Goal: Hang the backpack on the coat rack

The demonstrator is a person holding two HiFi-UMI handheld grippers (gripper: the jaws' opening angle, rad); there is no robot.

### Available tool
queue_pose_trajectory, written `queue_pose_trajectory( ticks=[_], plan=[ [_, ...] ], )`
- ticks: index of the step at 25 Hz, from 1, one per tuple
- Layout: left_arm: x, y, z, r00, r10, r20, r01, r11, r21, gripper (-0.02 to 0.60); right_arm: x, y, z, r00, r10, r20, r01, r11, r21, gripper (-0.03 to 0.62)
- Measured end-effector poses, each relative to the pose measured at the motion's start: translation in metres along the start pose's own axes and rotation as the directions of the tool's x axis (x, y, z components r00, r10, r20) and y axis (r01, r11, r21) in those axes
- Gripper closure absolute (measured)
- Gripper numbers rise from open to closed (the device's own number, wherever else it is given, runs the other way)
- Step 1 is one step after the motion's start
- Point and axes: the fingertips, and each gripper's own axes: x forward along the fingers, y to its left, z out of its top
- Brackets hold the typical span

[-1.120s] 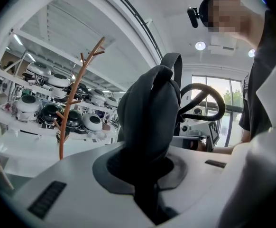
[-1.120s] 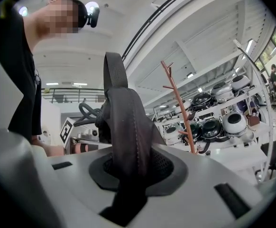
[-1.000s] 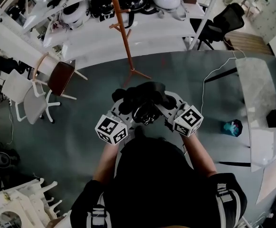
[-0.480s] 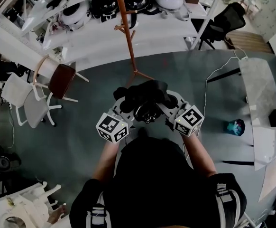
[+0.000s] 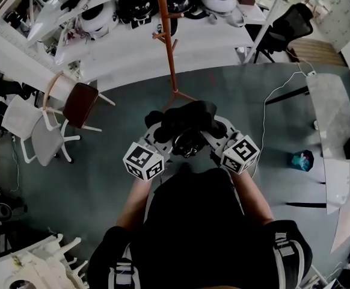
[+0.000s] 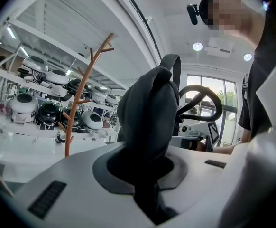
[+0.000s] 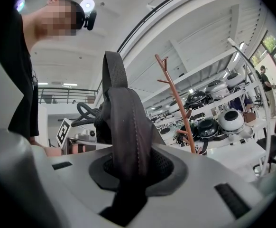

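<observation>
One soft black fabric backpack (image 5: 186, 120), bunched and slumped, hangs in mid-air between two grippers, just in front of the person's chest. The left gripper (image 5: 158, 138) has its jaws narrow, clamped on a thick dark fold of the bag. The right gripper (image 5: 217, 136) has its jaws pinching a stitched dark strap (image 7: 124, 127) that stands up from them. One slim orange-brown wooden coat rack (image 5: 169, 47) with short branch pegs stands on the grey floor (image 5: 103, 161) ahead, apart from the bag.
</observation>
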Motion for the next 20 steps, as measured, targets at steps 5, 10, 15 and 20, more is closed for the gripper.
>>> queue_pose_trajectory(
  ticks=[5,10,15,20],
  plan=[
    [-0.003,0.008,-0.001,1.0,-0.006,-0.008,0.006,1.0,0.005,0.514,0.007,0.001,-0.002,1.0,-0.013,0.007,0.013,1.0,0.006,0.491],
    [-0.001,0.015,0.002,1.0,-0.004,-0.013,0.004,1.0,0.006,0.514,0.015,-0.005,0.0,1.0,-0.009,0.014,0.009,1.0,0.004,0.491],
    [0.012,0.025,0.006,1.0,0.007,-0.014,-0.007,1.0,0.004,0.514,0.023,-0.022,0.004,1.0,0.008,0.015,-0.008,1.0,0.0,0.491],
    [0.035,0.037,0.009,0.999,0.044,-0.001,-0.044,0.999,-0.007,0.514,0.03,-0.049,0.007,0.999,0.044,-0.008,-0.044,0.999,0.001,0.491]
  ],
)
